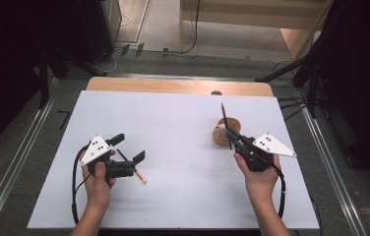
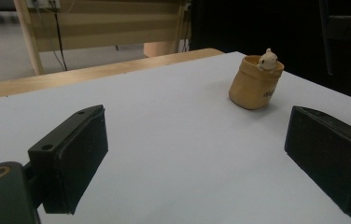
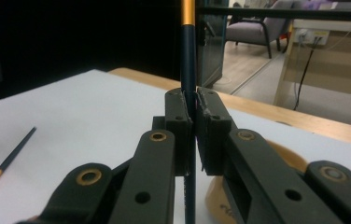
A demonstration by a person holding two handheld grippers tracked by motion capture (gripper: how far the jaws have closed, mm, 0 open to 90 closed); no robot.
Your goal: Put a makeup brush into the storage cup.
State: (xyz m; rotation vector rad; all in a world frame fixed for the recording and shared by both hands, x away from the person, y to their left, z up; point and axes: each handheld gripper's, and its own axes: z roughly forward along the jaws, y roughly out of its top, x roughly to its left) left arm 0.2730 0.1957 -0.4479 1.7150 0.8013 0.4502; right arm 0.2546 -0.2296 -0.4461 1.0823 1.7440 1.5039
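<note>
Placing seems the step in hand: right gripper clamped on a brush above the tan pot must lower it inside, while left gripper, jaws apart, waits over another brush on the table.

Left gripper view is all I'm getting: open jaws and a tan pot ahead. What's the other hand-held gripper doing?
Observer: The right hand-held gripper is shut on a dark brush, which it holds upright.
Operator: Where is that relative to the pot?
Observer: In the high view it sits at the near edge of the tan pot. I can't tell whether it is beside the pot or just over it.
Operator: Any other brush around?
Observer: Yes. A second brush lies flat on the white table, and it passes under the open left hand-held gripper.
</note>
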